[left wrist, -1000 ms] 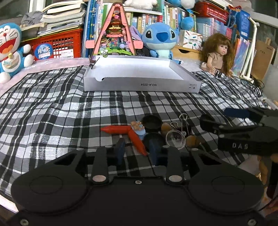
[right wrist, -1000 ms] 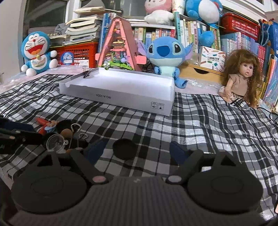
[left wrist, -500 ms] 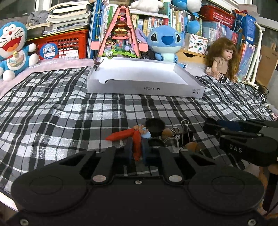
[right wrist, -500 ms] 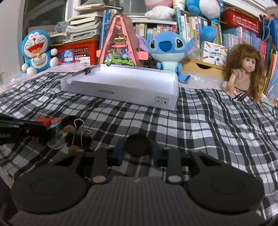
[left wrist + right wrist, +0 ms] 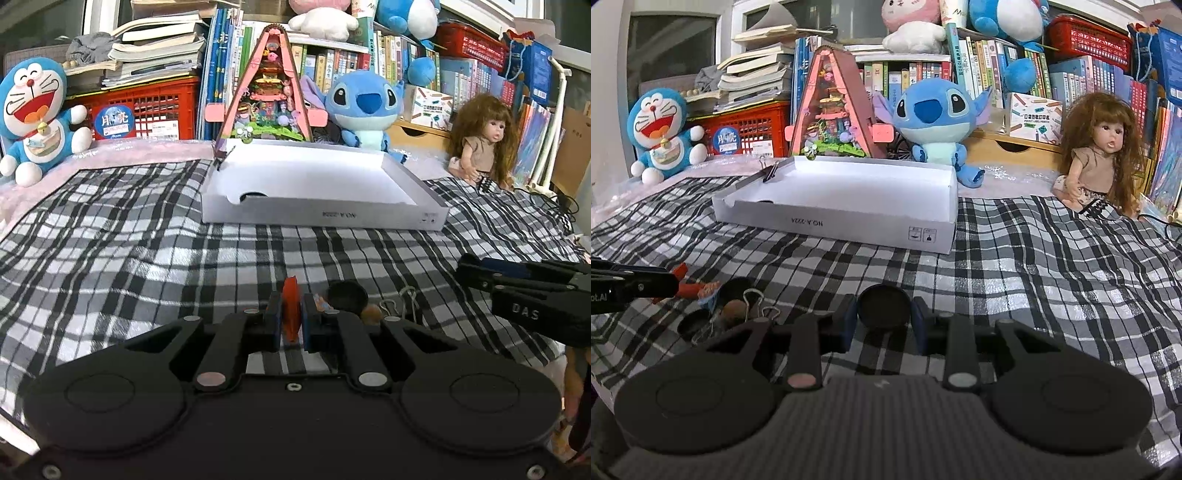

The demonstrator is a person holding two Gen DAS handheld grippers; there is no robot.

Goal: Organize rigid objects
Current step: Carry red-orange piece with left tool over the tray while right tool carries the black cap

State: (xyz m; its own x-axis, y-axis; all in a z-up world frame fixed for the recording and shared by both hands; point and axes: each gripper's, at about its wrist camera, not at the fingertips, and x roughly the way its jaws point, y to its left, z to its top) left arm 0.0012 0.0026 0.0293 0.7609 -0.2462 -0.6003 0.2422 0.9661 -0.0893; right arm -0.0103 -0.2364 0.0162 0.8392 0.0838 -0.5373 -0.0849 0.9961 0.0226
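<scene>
Left claw (image 5: 291,317): jaws closed on a thin orange-red plastic piece (image 5: 290,314), gripped edge-on; its long axis runs roughly along the claw's pointing line, tip toward the far side.
Right claw (image 5: 884,321): pads pressed on either side of a round flat black disc (image 5: 884,306); disc gripped across its width.
Surface: black-and-white checked cloth (image 5: 147,236); what lies under it cannot be told.
Target (judged): shallow white cardboard box lid (image 5: 317,214), straight ahead of both claws, well apart from each.
Key relation: box lies dead ahead of the left claw, ahead and slightly left of the right; neither hand is plainly nearer.
Leftover pile: metal binder clips (image 5: 757,299), brown round pieces and another dark disc, between the two claws.
Inside box: something dark shows at its near-left notch; not identifiable.
</scene>
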